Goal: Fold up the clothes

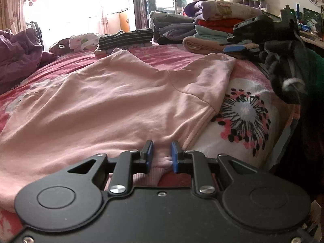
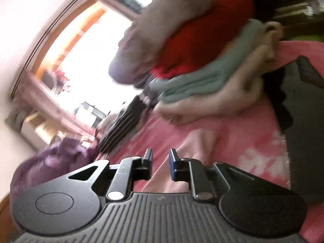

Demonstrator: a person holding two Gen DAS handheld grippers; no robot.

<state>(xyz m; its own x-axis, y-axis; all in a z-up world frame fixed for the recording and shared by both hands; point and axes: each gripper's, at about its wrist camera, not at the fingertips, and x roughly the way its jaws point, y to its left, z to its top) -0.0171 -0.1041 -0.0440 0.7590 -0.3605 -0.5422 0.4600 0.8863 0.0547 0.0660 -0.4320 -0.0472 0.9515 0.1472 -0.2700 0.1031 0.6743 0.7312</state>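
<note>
Pink garment point(image 1: 105, 101) lies spread on the bed ahead of the left gripper point(image 1: 162, 154), clamped on its near hem — the right gripper point(image 2: 161, 162), apart and empty, should grab the hem alongside before folding.

The left wrist camera is sitting low and close over the pink shirt point(image 1: 105, 105), looking along the bed point(image 1: 166, 54) toward the window. The right wrist camera is tipping sideways, blurry, looking across the bed. Both are seeing the clothes pile point(image 1: 214, 26).
</note>
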